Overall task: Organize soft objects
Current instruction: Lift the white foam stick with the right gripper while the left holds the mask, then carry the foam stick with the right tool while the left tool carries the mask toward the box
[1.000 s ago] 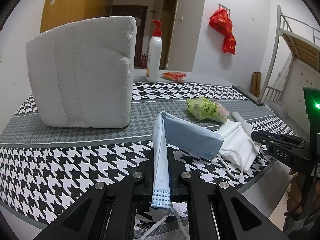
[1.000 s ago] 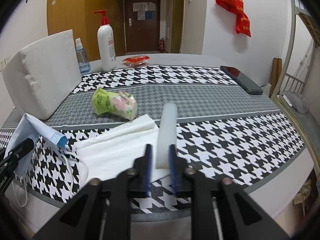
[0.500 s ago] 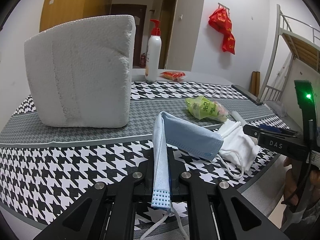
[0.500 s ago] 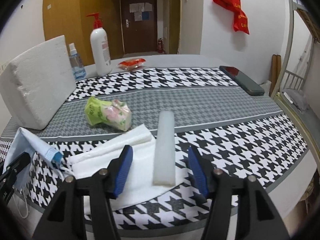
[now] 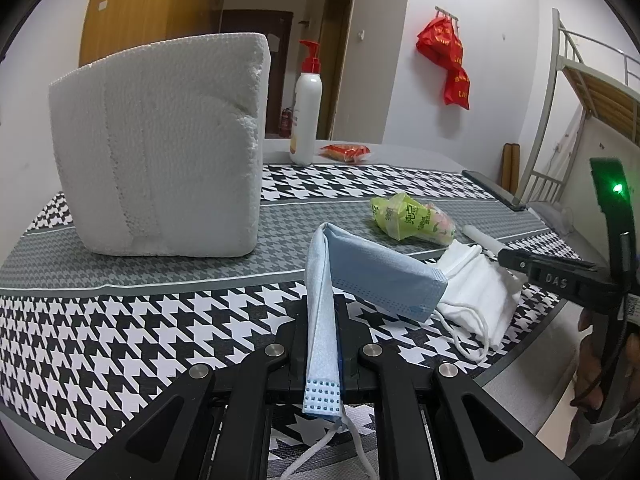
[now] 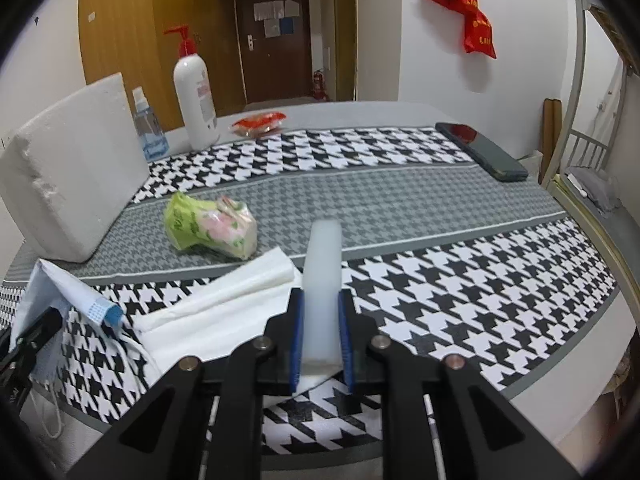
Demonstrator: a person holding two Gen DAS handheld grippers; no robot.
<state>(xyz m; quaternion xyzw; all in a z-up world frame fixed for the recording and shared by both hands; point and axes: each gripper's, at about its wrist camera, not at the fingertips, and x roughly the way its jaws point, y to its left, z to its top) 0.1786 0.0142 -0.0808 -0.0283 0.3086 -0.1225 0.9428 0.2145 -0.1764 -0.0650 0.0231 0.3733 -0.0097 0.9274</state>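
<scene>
My left gripper (image 5: 324, 320) is shut on a folded blue face mask (image 5: 380, 276), whose free end droops toward a white mask (image 5: 476, 288) lying on the houndstooth cloth. In the right wrist view, my right gripper (image 6: 322, 320) has its jaws closing on a white foam strip (image 6: 322, 256), and the blue pads press on both of its sides. The strip points away from me, over the white mask (image 6: 224, 300). A green tissue pack (image 6: 208, 228) lies just behind. A big white foam block (image 5: 160, 152) stands at the left.
A pump bottle (image 6: 196, 100), a small blue bottle (image 6: 146, 128) and a red packet (image 6: 260, 120) stand at the back. A dark phone (image 6: 484, 152) lies far right. The table edge (image 6: 560, 368) runs close on the right, with a bunk bed frame (image 5: 576, 120) beyond.
The right gripper's jaws spread wide around the foam strip half a second ago and have now closed on it again. The left gripper and blue mask have not moved.
</scene>
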